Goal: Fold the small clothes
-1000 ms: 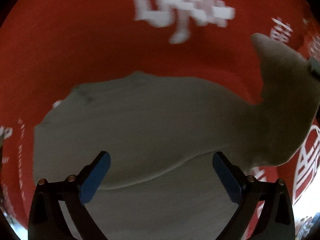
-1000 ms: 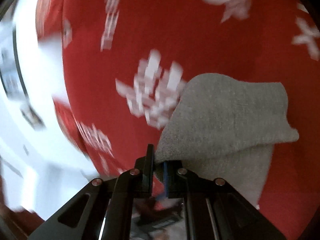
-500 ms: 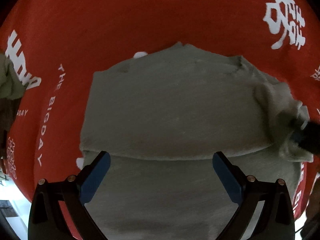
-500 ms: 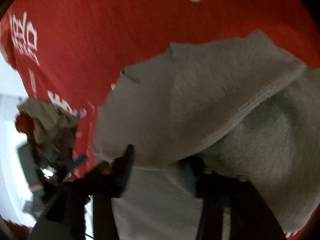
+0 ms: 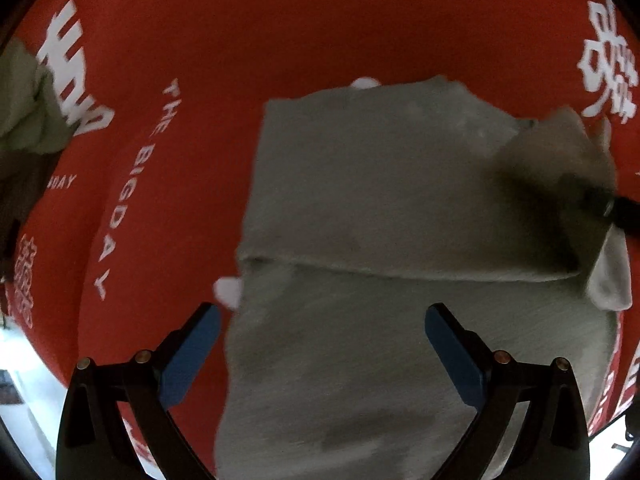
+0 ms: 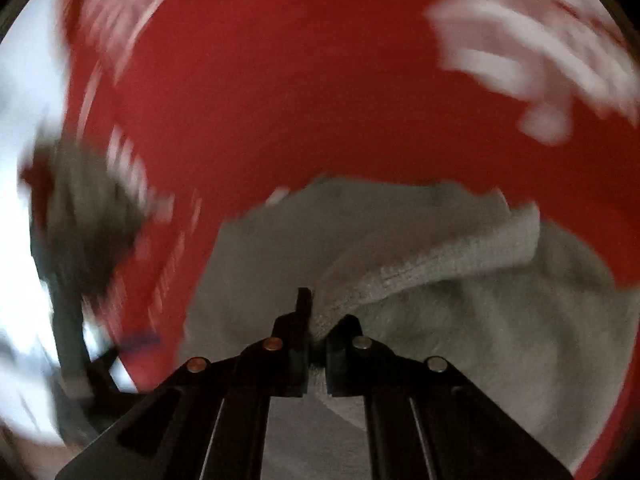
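Observation:
A grey garment (image 5: pixel 380 208) lies on the red tablecloth (image 5: pixel 280 40), with its upper layer folded over the lower one. My left gripper (image 5: pixel 320 340) hangs over the near part of it, open, its blue pads (image 5: pixel 192 348) wide apart and nothing pinched. At the right edge of the left wrist view the dark tip of my right gripper (image 5: pixel 616 208) sits on the garment's right side. In the blurred right wrist view my right gripper (image 6: pixel 320 336) is shut on the thick folded edge of the grey garment (image 6: pixel 460 320).
A heap of other clothes (image 5: pixel 28 112), pale green and dark, lies at the left of the cloth; it shows as a dark blur (image 6: pixel 84 216) in the right wrist view. The tablecloth carries white lettering (image 5: pixel 132 184). A bright floor (image 6: pixel 20 120) lies past the table's left edge.
The right gripper held a raised corner, opened over the garment half a second ago, and is now shut on the folded edge. In the left wrist view the garment slid to the right.

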Tool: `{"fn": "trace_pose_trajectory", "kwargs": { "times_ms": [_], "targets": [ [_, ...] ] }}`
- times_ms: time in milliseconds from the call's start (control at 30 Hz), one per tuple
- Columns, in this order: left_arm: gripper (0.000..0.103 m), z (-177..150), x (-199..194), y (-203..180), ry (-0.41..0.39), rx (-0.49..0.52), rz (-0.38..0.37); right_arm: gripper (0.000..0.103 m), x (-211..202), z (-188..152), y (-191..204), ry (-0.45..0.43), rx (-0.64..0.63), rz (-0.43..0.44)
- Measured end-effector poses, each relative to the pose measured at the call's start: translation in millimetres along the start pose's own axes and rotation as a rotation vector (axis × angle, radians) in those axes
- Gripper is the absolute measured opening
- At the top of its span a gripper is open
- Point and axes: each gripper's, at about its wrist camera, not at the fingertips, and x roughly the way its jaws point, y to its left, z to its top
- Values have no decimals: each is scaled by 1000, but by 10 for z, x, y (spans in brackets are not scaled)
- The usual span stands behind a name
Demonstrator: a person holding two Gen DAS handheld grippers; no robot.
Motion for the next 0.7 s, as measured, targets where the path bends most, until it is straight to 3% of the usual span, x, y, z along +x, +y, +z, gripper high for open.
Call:
{"fn": "trace_pose_trajectory", "kwargs": {
  "times_ms": [100, 200, 233, 300, 333, 500, 600, 700],
  "targets": [
    [102, -57, 41, 149, 12, -24, 18, 10, 415, -156, 464, 137, -268, -65],
    [102, -87, 62, 273, 21, -45, 24, 19, 789, -487, 685, 260, -500, -213],
    [102, -87, 57, 296, 21, -49, 22, 23, 762, -544, 702, 246, -536, -234],
    [102, -71, 42, 336, 20, -60, 11, 42, 686, -567, 739, 246, -530, -223],
    [102, -49, 26, 339, 19, -65, 2, 53, 594, -574, 695, 247, -481, -200],
    [102, 95, -116, 214, -22, -50, -47, 54, 45, -670, 191, 219, -188, -147],
    [102, 206, -113, 106, -30, -46, -108, 54, -302, -822, -351, 184, 86, -136],
    [102, 327, -12, -45, -16, -21, -153, 54, -681, -1086, -1086, 120, 456, -66]
  ]
}}
